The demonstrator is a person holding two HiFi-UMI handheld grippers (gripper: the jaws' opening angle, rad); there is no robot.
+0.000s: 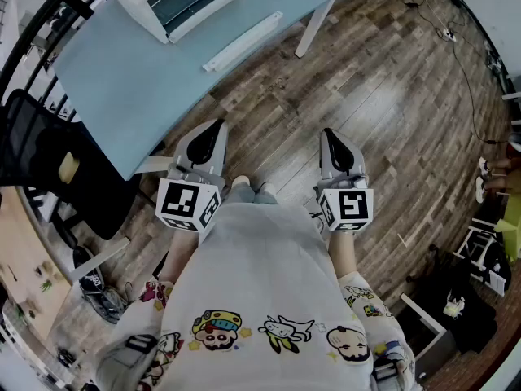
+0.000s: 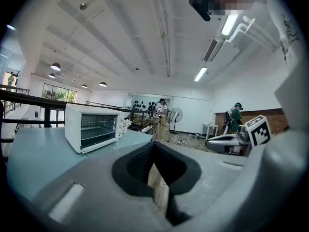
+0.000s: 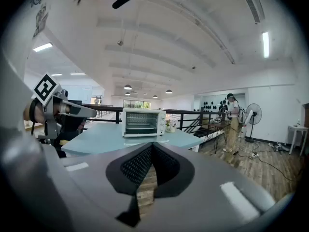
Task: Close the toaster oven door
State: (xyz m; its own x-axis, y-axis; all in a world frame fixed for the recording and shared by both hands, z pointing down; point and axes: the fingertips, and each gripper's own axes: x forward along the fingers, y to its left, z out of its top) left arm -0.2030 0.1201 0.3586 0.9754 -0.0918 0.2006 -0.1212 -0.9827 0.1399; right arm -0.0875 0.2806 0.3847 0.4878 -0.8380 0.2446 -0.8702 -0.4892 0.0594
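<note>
A wide, loft-like room with a plank floor [image 1: 366,96] is stretching out around a pale blue table [image 1: 122,80]. A railing is running behind it, and people are working near a standing fan [image 3: 254,114] in the distance.

The white toaster oven [image 1: 186,0] is sitting on that table, well ahead of both tools and off to the left of the left hand-held gripper [image 1: 216,127]. Its door [image 1: 244,41] appears to be hanging open. A white strip that looks like the door's handle edge is lying out flat in front of the oven on the side facing the grippers, and the wire rack inside is showing plainly from both gripper views.

The left hand-held gripper is staying clenched on nothing, its jaws pressed together with only floorboards showing beneath them. The right hand-held gripper [image 1: 328,134] is likewise clenched and empty, level with its partner and just to its right. Both are pointing slightly downward over bare floor, short of the table's near corner, with the person standing behind them. A black chair [image 1: 49,161] is sitting off to the left of the left tool.

I judge the task is not yet properly under way, and this is the approach. The next move calls for stepping up to the table, getting one clenched tip under the door's outer edge, and swinging it up until it is sitting flush.
</note>
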